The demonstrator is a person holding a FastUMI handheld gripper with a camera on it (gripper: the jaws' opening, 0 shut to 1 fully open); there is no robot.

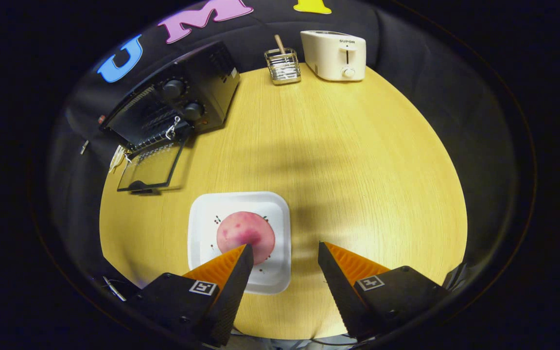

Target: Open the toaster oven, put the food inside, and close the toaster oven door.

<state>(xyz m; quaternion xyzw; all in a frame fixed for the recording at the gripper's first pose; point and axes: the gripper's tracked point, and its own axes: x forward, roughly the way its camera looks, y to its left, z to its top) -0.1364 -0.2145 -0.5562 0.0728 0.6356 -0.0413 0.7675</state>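
Toaster oven sits at the far left edge of the round wooden table with its glass door dropped flat open, bare tabletop wide between it and the gripper. Gripper fingers spread wide, empty, the left tip overlapping one pink food round on one white square plate. One cream toaster and one wire rack stand at the far edge.

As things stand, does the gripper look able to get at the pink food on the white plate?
Probably yes. The gripper is open and empty, and the pink food lies uncovered on the white plate, just off one fingertip. Nothing stands between them; a small sideways shift should bring it between the fingers.
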